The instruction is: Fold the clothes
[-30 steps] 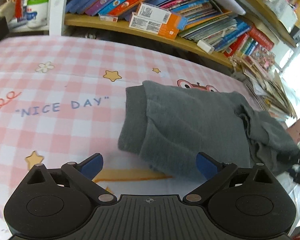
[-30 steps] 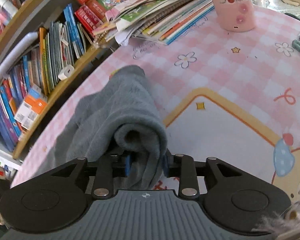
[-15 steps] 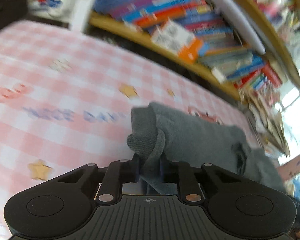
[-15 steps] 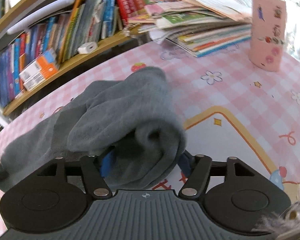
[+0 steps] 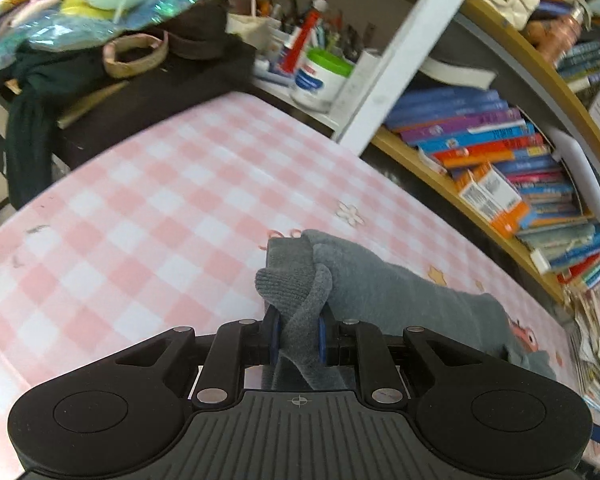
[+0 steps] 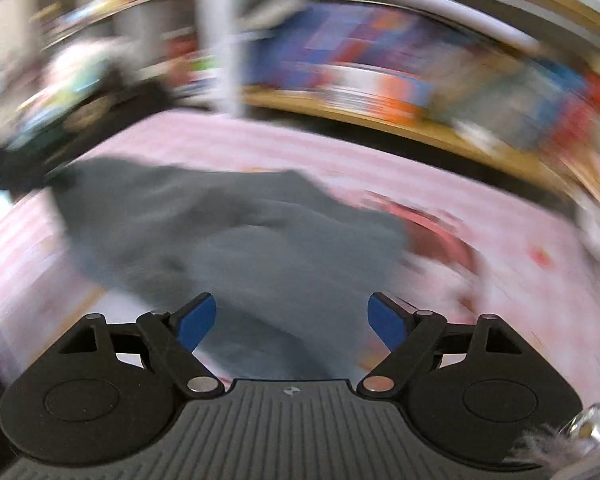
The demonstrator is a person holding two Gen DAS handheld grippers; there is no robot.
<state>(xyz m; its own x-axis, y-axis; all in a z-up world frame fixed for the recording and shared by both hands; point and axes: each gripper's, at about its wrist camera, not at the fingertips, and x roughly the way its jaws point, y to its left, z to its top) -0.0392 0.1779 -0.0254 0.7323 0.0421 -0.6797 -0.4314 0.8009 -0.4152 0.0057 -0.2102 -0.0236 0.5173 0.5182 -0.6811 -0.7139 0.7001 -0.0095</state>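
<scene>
A grey knit garment (image 5: 384, 292) lies in a folded bundle on the pink checked tablecloth (image 5: 152, 216). My left gripper (image 5: 298, 332) is shut on a thick fold at the garment's near end and holds it slightly raised. In the blurred right wrist view the same grey garment (image 6: 228, 236) spreads across the cloth in front of my right gripper (image 6: 292, 316), which is open and empty, its blue pads wide apart just above the fabric.
A wooden bookshelf (image 5: 496, 152) packed with books runs along the table's far right side. A white post (image 5: 396, 52), a green-lidded jar (image 5: 320, 76) and a dark side table (image 5: 140, 80) with clutter stand beyond the far edge.
My left gripper closed on the garment's fold and swung left with it. My right gripper let go of the garment, opened wide and is moving fast, blurring its view.
</scene>
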